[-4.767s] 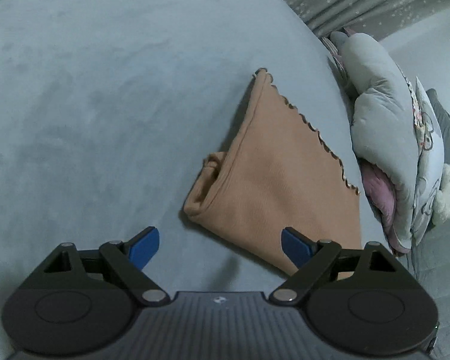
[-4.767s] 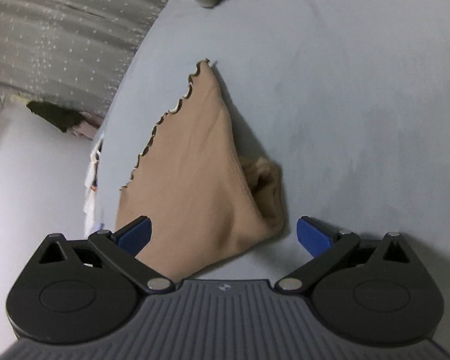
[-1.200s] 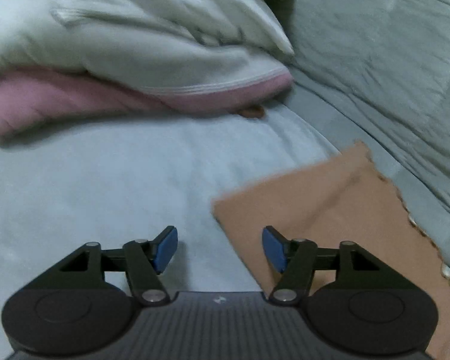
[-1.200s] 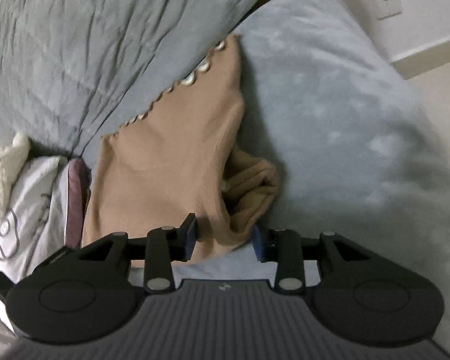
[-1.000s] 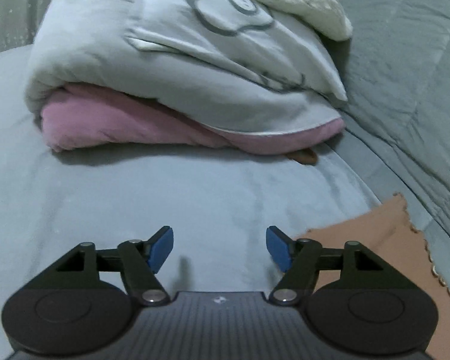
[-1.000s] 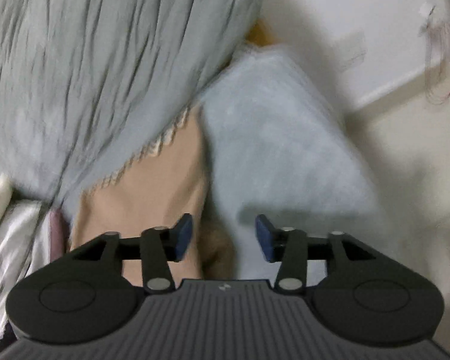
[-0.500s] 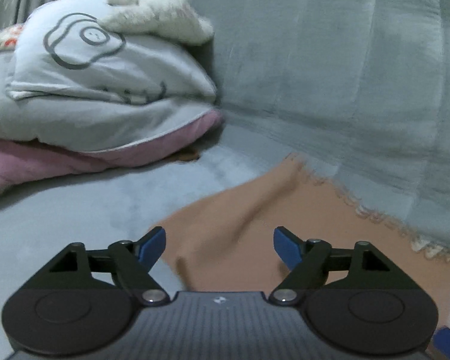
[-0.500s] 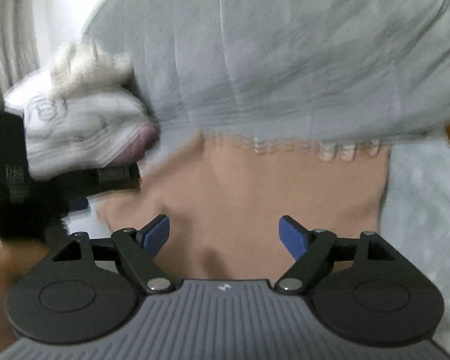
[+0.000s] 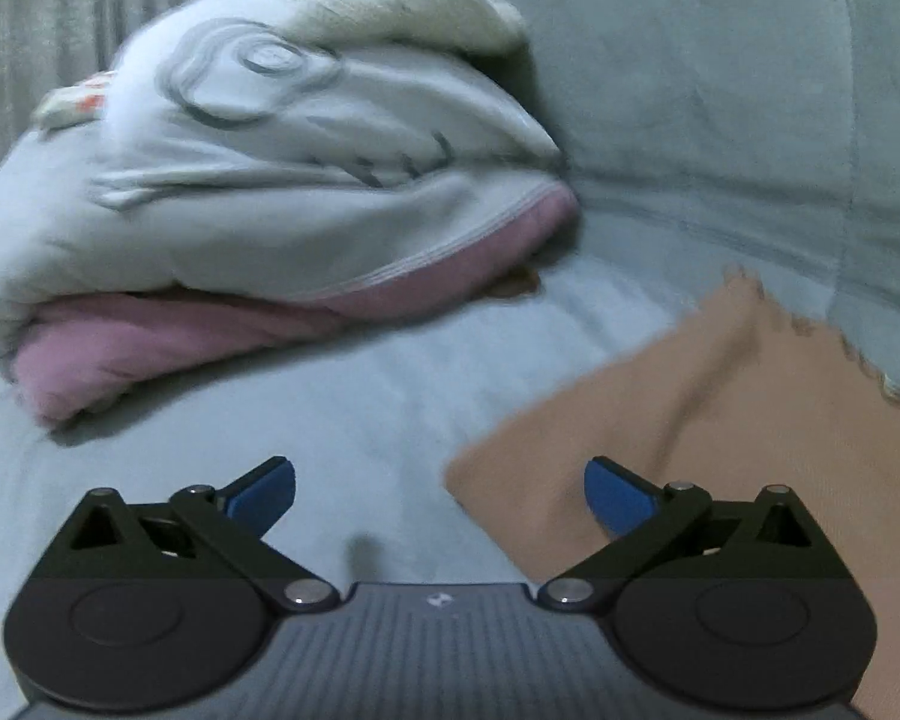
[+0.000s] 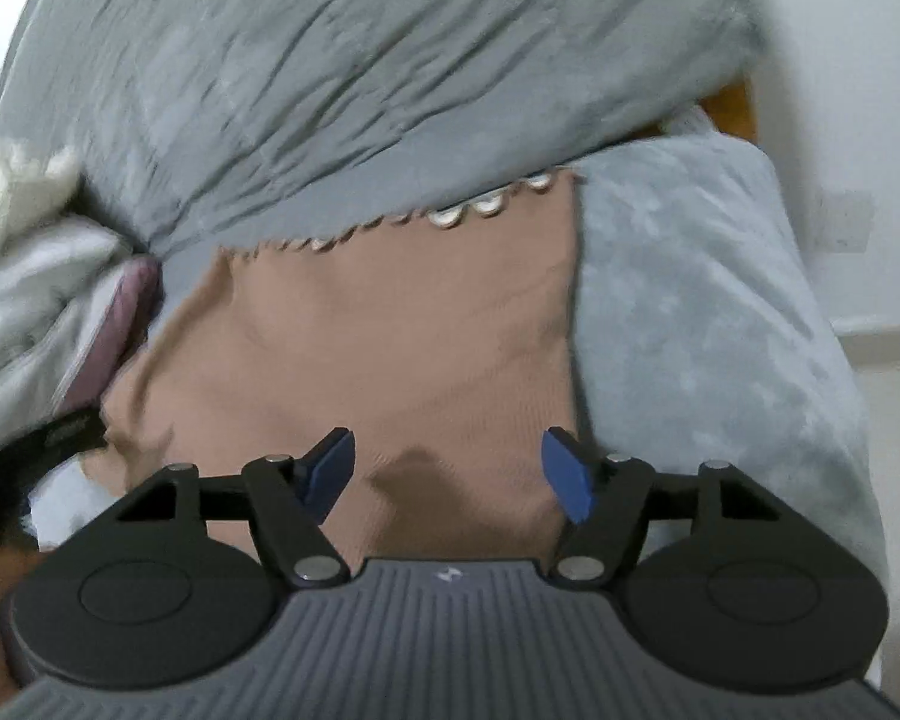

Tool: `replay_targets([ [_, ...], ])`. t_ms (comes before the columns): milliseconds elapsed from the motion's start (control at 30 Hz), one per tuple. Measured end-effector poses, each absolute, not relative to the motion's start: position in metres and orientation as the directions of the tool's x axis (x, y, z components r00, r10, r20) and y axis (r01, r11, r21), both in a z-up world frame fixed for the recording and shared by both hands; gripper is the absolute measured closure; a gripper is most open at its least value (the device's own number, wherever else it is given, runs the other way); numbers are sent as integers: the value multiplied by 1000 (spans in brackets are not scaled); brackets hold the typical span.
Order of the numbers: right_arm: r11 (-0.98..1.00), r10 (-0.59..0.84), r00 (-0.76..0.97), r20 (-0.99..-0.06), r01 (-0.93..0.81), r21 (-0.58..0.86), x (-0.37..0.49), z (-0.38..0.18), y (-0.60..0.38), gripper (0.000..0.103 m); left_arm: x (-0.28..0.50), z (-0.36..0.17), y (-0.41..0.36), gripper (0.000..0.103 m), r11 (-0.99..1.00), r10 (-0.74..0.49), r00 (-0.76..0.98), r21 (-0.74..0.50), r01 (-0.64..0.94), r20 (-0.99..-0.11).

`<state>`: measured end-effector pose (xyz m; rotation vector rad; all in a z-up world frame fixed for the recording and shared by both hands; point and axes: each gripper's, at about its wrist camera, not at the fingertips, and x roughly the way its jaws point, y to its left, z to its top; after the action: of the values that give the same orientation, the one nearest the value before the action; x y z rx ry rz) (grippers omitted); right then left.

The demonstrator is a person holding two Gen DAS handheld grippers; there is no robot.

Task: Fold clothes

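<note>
Dim indoor light. Blue-grey bed sheet, grey quilt bunched behind, white wall with socket, pale floor, curtain at left.
</note>
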<state>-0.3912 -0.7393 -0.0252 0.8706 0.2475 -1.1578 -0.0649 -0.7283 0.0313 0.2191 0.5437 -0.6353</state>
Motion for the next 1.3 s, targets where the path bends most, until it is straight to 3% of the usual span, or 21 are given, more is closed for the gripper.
replay_targets([
  [333, -50, -666, 480, -571, 735, 676, -415, -7, -715, 7, -112, 57, -622, 1, 819, -430, 645, 28, 573, -632],
  [567, 104, -604, 593, -533, 722, 684, -378, 9, -682, 5, -162, 77, -506, 1, 863, -351, 687, 64, 501, -636],
  [900, 418, -540, 685, -489, 722, 551, -316, 36, -605, 4, -200, 129, -309, 1, 949, -232, 789, 44, 311, -569],
  [1300, 833, -185, 850, -493, 402, 381, -247, 38, -403, 4, -237, 156, -97, 1, 995, -84, 848, 5, 101, -524],
])
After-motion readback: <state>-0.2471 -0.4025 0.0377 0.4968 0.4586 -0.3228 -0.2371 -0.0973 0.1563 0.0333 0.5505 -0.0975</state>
